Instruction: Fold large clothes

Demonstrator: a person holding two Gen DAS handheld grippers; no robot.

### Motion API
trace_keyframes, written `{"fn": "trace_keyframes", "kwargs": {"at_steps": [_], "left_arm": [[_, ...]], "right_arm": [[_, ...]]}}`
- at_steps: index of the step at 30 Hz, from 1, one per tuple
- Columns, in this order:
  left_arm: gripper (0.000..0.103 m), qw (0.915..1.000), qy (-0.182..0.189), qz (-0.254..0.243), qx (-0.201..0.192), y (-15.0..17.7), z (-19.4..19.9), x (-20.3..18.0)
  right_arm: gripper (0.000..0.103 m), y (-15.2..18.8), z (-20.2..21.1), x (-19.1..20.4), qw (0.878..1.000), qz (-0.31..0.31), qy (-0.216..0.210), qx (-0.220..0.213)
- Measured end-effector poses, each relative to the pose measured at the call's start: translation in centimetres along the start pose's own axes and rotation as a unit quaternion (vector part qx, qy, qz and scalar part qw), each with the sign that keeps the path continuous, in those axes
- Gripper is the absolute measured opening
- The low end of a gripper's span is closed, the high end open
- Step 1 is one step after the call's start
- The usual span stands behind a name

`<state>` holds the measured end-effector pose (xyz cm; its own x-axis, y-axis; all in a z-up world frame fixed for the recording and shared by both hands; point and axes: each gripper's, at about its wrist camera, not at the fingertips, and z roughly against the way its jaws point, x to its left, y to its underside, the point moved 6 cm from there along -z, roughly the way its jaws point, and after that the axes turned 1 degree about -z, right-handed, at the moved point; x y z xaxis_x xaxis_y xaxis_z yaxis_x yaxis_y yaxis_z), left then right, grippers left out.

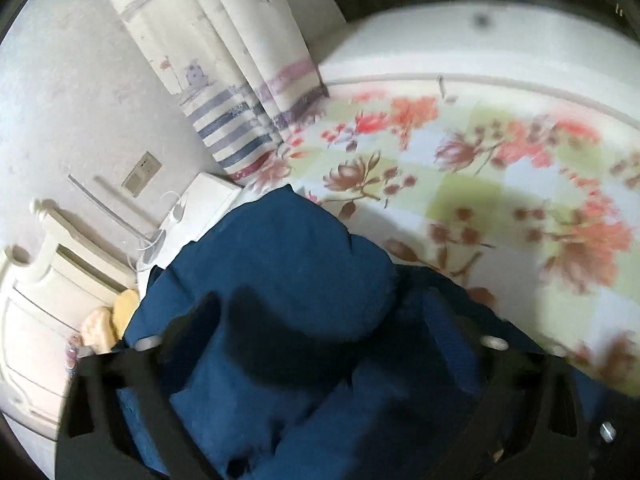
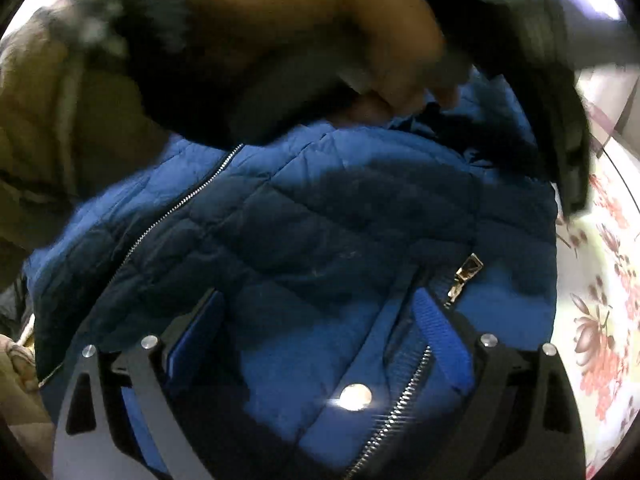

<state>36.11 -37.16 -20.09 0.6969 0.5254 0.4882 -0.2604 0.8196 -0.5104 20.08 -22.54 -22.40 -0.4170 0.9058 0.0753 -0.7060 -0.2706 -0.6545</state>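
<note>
Blue jacket (image 2: 312, 216) on floral sheet (image 1: 500, 184) — bunched between both hand-held grippers' jaws.

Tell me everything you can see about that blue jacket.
The blue jacket is a puffy quilted coat of smooth fabric, with silver zippers, a metal zipper pull and a snap button. It lies bunched on the floral bedsheet. Its fabric fills the space between the fingers of both the left hand-held gripper and the right hand-held gripper.
</note>
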Motion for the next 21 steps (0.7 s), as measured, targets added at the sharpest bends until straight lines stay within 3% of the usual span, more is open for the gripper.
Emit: {"fn": "trace_keyframes", "kwargs": {"at_steps": [2, 4, 6, 8, 9, 10, 12, 14, 15, 16, 17, 20, 21], "left_arm": [[0.031, 0.9996, 0.020, 0.018, -0.005, 0.0, -0.4, 0.1], [0.020, 0.9950, 0.037, 0.076, -0.053, 0.1, 2.0, 2.4], [0.019, 0.9770, 0.072, 0.173, -0.102, 1.5, 5.2, 6.6], [0.019, 0.9301, 0.114, 0.315, -0.151, 5.4, 8.5, 13.4], [0.019, 0.9099, 0.126, 0.360, -0.163, 7.4, 9.3, 15.7], [0.019, 0.8839, 0.142, 0.410, -0.175, 10.2, 10.1, 18.4], [0.019, 0.8376, 0.142, 0.495, -0.182, 16.8, 10.9, 22.9], [0.018, 0.8111, 0.131, 0.543, -0.173, 22.1, 10.9, 25.2], [0.018, 0.7869, 0.141, 0.577, -0.167, 25.5, 10.5, 25.9], [0.018, 0.7715, 0.152, 0.596, -0.163, 27.4, 10.1, 26.0], [0.018, 0.7614, 0.156, 0.610, -0.156, 29.0, 9.7, 26.0], [0.019, 0.7399, 0.161, 0.640, -0.129, 32.8, 8.0, 25.0], [0.019, 0.7289, 0.166, 0.653, -0.123, 34.0, 7.5, 24.7]], "right_arm": [[0.094, -0.1, 0.0, -0.3, 1.000, -0.003, 0.001, -0.003], [0.094, -0.2, 0.2, -0.7, 1.000, -0.010, 0.003, -0.008], [0.094, -0.5, 0.7, -1.6, 0.999, -0.027, 0.008, -0.016], [0.094, -1.0, 2.2, -3.0, 0.998, -0.058, -0.001, -0.039], [0.094, -1.8, 3.1, -4.0, 0.995, -0.078, -0.010, -0.060], [0.094, -2.0, 3.9, -4.9, 0.993, -0.092, -0.009, -0.075], [0.094, -4.5, 4.6, -8.2, 0.987, -0.121, 0.042, -0.098], [0.094, -6.8, 3.7, -11.0, 0.982, -0.137, 0.094, -0.094], [0.094, -7.9, 2.8, -12.3, 0.980, -0.142, 0.111, -0.086], [0.094, -8.6, 1.7, -13.2, 0.978, -0.146, 0.125, -0.075], [0.094, -9.8, 0.0, -14.5, 0.977, -0.148, 0.142, -0.062], [0.094, -11.5, -4.2, -16.9, 0.971, -0.180, 0.155, -0.036], [0.094, -11.6, -4.9, -17.5, 0.968, -0.200, 0.147, -0.038]]}}
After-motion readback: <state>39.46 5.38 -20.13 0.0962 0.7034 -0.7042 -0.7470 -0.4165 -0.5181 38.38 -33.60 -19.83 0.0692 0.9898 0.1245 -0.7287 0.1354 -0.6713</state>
